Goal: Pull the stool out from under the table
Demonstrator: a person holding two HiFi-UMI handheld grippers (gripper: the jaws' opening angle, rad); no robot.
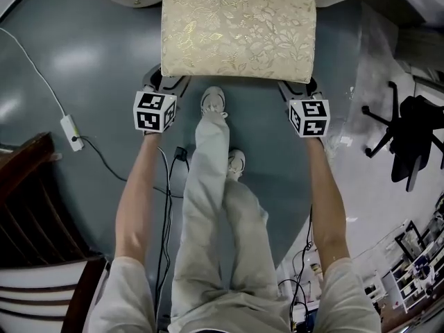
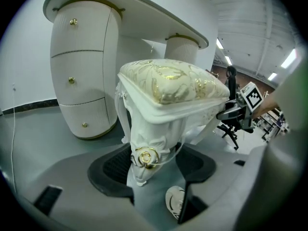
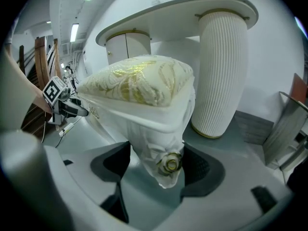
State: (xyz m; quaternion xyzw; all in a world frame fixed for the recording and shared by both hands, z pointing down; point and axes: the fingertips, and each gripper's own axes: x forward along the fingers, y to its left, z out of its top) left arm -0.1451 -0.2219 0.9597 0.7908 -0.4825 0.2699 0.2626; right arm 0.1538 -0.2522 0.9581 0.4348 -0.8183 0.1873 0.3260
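Observation:
The stool (image 1: 238, 26) has a cream cushion with a gold flower pattern and white carved legs. It stands on the grey floor in front of the white dressing table (image 2: 82, 57), mostly out from under its top. My left gripper (image 1: 168, 83) grips the stool's near left corner: in the left gripper view the carved leg (image 2: 147, 148) sits between both black pads. My right gripper (image 1: 300, 89) holds the near right corner the same way, with its leg (image 3: 166, 160) clamped between wide-set jaws. Each gripper view shows the other gripper at the far corner.
The person's feet (image 1: 213, 103) stand just behind the stool, between my arms. A power strip (image 1: 71, 132) and cables lie on the floor at the left. There is a dark wooden chair (image 1: 35, 207) at the lower left and a black office chair (image 1: 409, 134) at the right.

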